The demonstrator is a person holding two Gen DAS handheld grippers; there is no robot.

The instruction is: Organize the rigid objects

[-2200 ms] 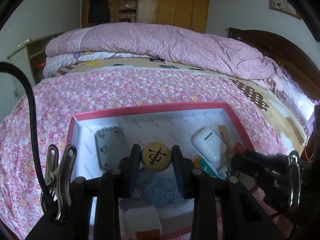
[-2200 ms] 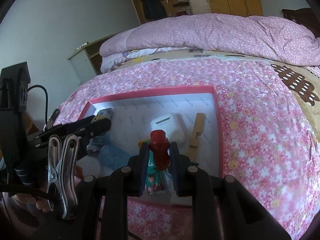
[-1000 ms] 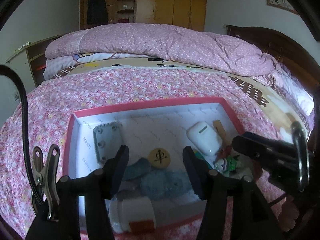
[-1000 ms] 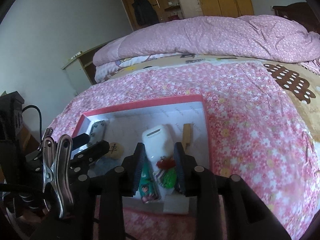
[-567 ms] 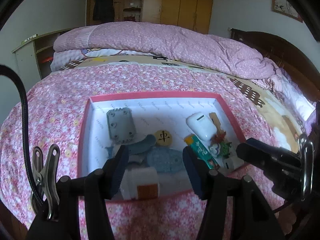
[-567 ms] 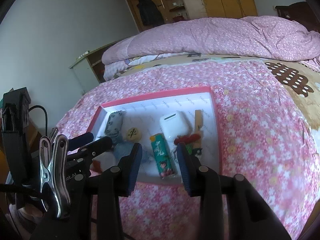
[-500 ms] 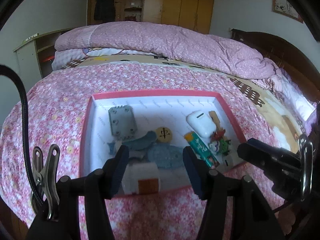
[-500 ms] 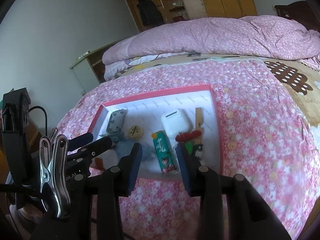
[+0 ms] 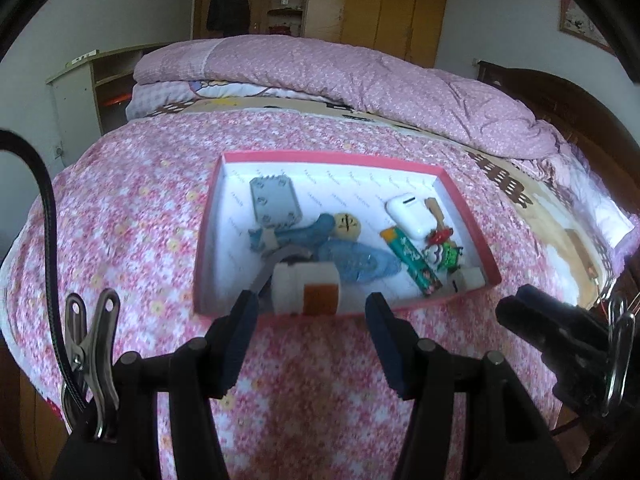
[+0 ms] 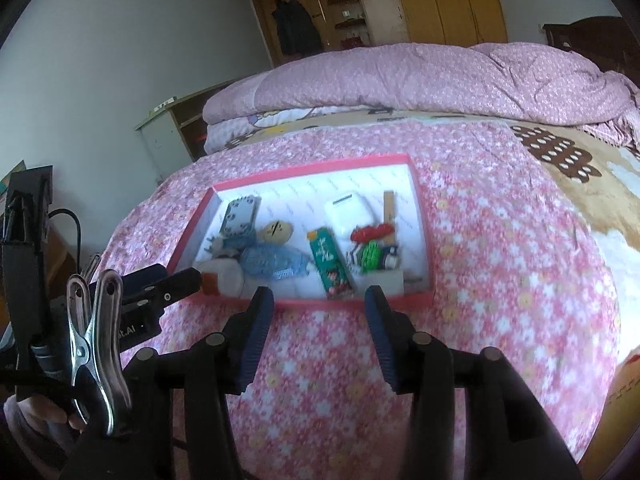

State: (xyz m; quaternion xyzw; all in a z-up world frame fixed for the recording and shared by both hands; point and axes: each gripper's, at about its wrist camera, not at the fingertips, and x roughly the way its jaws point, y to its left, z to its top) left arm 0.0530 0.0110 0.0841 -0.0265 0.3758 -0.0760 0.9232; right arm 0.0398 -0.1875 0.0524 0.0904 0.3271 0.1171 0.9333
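Observation:
A pink-rimmed box [image 9: 456, 196] [image 10: 422, 216] lies on the floral bedspread. In it are a grey plate [image 9: 274, 204] [image 10: 240, 214], a round wooden chess piece [image 9: 347, 225] [image 10: 278, 232], a white case [image 9: 408, 210] [image 10: 350, 210], a green tube [image 9: 412, 260] [image 10: 330, 260], a red-and-green toy [image 9: 442, 246] [image 10: 372, 246], a wooden clip [image 9: 434, 210], blue cloth [image 9: 354, 260] and a white roll [image 9: 306, 288]. My left gripper [image 9: 308, 336] is open and empty, in front of the box's near edge. My right gripper [image 10: 318, 332] is open and empty, also in front of it.
A folded pink quilt [image 9: 340, 68] lies across the far side of the bed. A bedside shelf [image 9: 80, 92] stands at the left, a wardrobe [image 9: 360, 8] behind, a dark headboard [image 9: 560, 100] at the right. Floral bedspread [image 10: 500, 280] surrounds the box.
The left gripper let go of the chess piece and the right let go of the red toy, both into the box. Both grippers opened and drew back toward me.

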